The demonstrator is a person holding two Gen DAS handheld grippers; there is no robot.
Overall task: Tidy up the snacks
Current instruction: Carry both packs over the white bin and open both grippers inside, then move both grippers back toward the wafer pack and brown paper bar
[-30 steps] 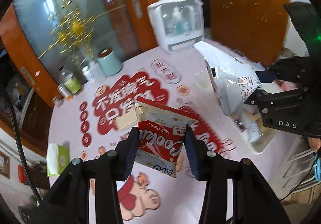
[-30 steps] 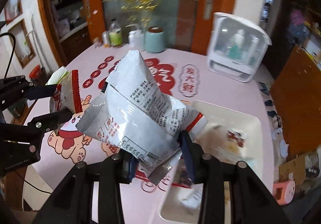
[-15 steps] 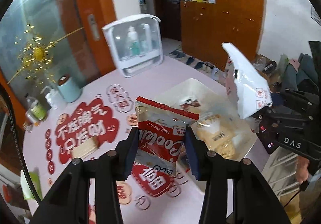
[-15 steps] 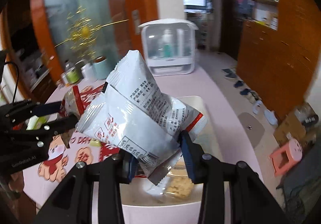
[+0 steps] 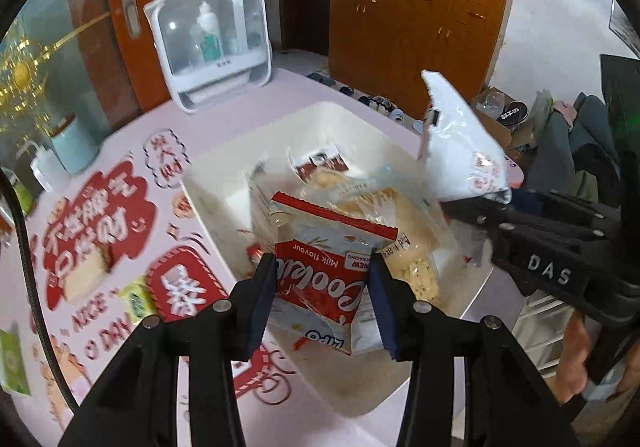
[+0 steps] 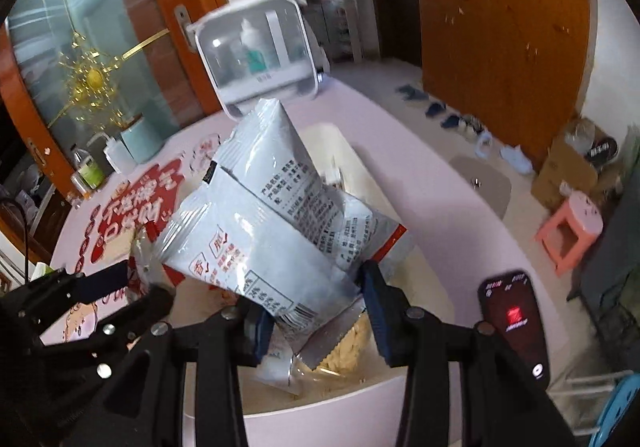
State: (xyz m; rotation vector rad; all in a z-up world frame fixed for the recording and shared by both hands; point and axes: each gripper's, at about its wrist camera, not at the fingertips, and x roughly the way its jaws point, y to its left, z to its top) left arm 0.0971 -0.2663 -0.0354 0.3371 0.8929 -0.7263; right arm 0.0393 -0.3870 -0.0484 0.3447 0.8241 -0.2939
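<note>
My left gripper (image 5: 322, 297) is shut on a red and white "Poobi" milk snack packet (image 5: 320, 279) and holds it above the near part of a white tray (image 5: 212, 199). The tray holds a clear bag of yellow snacks (image 5: 412, 271) and a small brown packet (image 5: 320, 165). My right gripper (image 6: 316, 317) is shut on a white snack bag (image 6: 272, 223) over the same tray (image 6: 332, 139). That bag (image 5: 456, 151) and gripper also show at the right of the left wrist view.
A white cabinet with bottles (image 5: 212, 47) stands at the table's far side. A wafer (image 5: 86, 273), green packets (image 5: 136, 299), a teal canister (image 5: 74, 141) and bottles lie on the left. A phone (image 6: 514, 327) is mounted at right. The floor drops beyond the table edge.
Both grippers have moved with their packets toward and over the white tray, which now lies right under them. Both grips are unchanged.
</note>
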